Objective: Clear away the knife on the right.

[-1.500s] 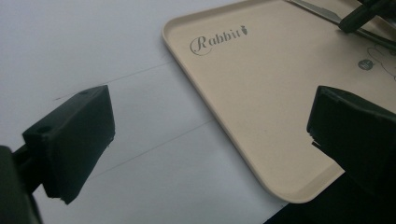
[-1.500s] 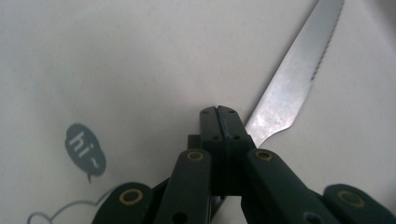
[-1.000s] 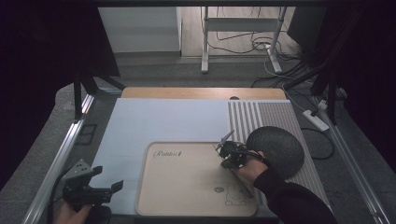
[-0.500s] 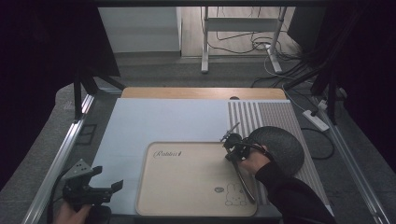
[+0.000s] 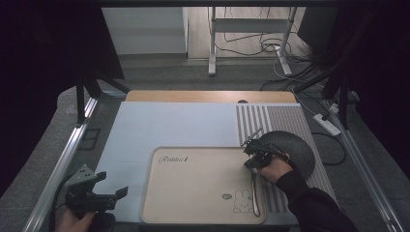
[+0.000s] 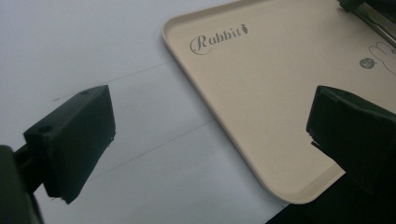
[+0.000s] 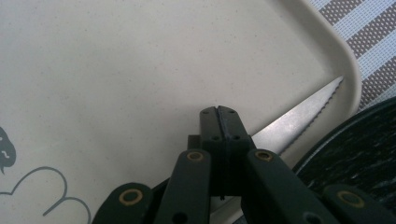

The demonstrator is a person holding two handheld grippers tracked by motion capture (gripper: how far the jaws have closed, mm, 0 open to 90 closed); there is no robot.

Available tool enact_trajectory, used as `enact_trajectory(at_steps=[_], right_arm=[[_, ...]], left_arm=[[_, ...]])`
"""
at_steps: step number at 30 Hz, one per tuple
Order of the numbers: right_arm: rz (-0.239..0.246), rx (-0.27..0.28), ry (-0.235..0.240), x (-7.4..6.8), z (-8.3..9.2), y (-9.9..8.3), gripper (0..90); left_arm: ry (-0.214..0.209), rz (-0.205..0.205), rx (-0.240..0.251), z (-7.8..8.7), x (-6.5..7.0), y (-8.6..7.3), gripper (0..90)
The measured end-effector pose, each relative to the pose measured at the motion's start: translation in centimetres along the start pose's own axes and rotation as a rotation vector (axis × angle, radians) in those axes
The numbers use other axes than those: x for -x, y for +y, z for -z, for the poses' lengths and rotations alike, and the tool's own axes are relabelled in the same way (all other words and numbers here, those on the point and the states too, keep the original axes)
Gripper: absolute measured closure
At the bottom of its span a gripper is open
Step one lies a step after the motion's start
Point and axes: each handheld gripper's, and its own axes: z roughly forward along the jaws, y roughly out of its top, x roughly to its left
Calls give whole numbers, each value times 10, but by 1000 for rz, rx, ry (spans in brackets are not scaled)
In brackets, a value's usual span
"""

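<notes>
Right of centre in the high view, the right gripper [image 5: 252, 150] sits at the upper right corner of the beige rabbit tray [image 5: 193, 203], its jaws pressed together. Its own view shows the two black jaws meeting flat, with a serrated knife [image 7: 299, 123] lying under them, the blade tip reaching the tray's raised rim [image 7: 345, 70]. Whether the jaws actually pinch the knife cannot be told; from above, the knife [image 5: 255, 193] runs down the tray's right edge toward the bottom of the frame. Just right of the gripper lies a dark round plate [image 5: 295, 147] on a striped placemat [image 5: 270, 118].

Compared with a second ago, the right gripper has slid toward the upper right, from over the tray's inner area to its corner beside the plate, and the knife now lies nearer the tray's right rim.

At lower left, the left gripper [image 5: 109, 186] hovers over the pale table [image 5: 159, 125] with jaws wide apart and nothing between them, unchanged from before. Its view looks across to the tray's "Rabbit" lettering [image 6: 217, 39].
</notes>
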Motion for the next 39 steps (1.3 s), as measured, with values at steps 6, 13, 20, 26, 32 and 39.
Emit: enact_trajectory(at_steps=[6,13,20,26,32,39], right_arm=[[-21,64,35,-3,7,3,778],[-24,128,27,-12,20,0,610],[-21,161,21,-17,30,-6,422],[-29,198,-12,-18,38,-11,306],[-29,213,-10,-20,44,-18,259],[-48,234,-32,-20,46,-29,111]], left_arm=[[1,-4,-3,0,0,0,25],[-2,1,-1,0,0,0,25],[-3,1,-1,0,0,0,25],[-3,1,0,0,0,0,25],[-4,4,1,0,0,0,25],[-4,3,0,0,0,0,25]])
